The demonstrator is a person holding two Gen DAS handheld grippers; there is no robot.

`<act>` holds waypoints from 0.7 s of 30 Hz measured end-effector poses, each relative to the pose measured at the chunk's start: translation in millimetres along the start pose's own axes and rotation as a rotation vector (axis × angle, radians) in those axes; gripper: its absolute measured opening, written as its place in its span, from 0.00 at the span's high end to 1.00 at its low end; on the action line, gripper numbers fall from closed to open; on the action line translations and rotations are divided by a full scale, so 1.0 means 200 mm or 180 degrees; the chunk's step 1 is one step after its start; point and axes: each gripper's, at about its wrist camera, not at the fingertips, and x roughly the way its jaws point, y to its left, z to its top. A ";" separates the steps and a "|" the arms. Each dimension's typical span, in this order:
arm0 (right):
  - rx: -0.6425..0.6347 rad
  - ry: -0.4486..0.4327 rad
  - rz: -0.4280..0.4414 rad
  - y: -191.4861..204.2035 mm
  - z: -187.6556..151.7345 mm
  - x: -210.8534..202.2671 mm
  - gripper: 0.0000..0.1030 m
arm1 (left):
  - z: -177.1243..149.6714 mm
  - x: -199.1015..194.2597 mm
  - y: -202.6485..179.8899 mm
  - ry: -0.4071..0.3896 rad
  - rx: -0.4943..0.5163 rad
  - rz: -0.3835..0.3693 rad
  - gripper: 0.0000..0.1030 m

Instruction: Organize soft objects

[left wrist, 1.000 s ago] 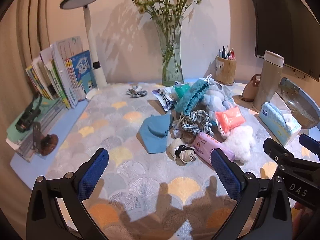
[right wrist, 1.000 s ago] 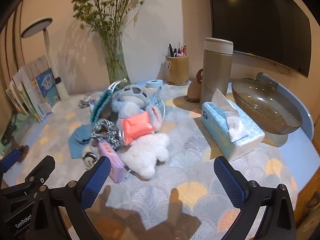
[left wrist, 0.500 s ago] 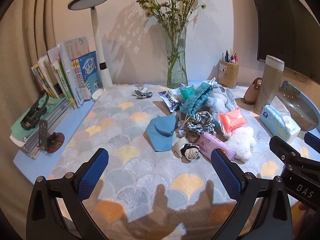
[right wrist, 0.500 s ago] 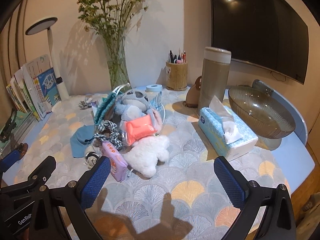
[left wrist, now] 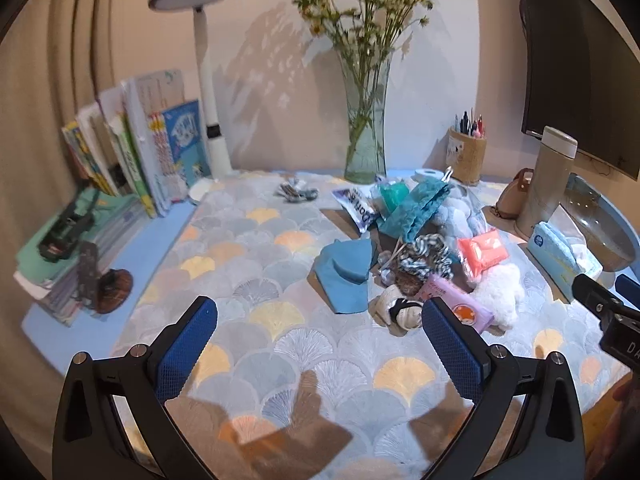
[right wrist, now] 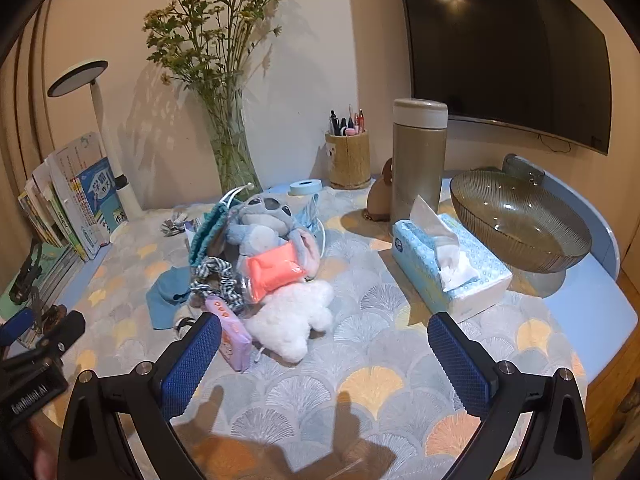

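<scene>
Blue-padded left gripper point(left wrist: 316, 344) and right gripper point(right wrist: 324, 354) gape wide, seemingly above the soft pile point(right wrist: 260, 264).

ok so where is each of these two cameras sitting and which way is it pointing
Left wrist: behind the open left gripper, facing the books, lamp and vase; right gripper at its right edge.
Right wrist: behind the open right gripper, facing the tissue box and bowl; left gripper at its left edge.
Shared: the pile, e.g. pink pouch.
</scene>
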 end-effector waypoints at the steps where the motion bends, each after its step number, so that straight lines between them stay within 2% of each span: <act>1: -0.0015 0.0001 -0.0001 -0.01 0.00 0.02 0.00 | 0.00 0.04 0.02 0.0057 -0.0004 -0.0034 0.01; 6: -0.0078 0.0085 0.0131 -0.01 0.00 0.13 0.00 | 0.06 0.22 0.12 0.0298 -0.0064 -0.0149 0.02; 12: -0.0361 0.0237 0.0389 0.08 -0.01 0.26 0.15 | 0.14 0.46 0.16 0.0604 -0.0066 -0.0440 0.03; 16: -0.0545 0.0468 0.0548 0.17 -0.03 0.37 0.23 | 0.15 0.60 0.14 0.0770 -0.0061 -0.0545 0.11; 21: -0.0763 0.0667 0.0612 0.27 -0.05 0.48 0.26 | 0.16 0.75 0.12 0.0966 -0.0107 -0.0678 0.12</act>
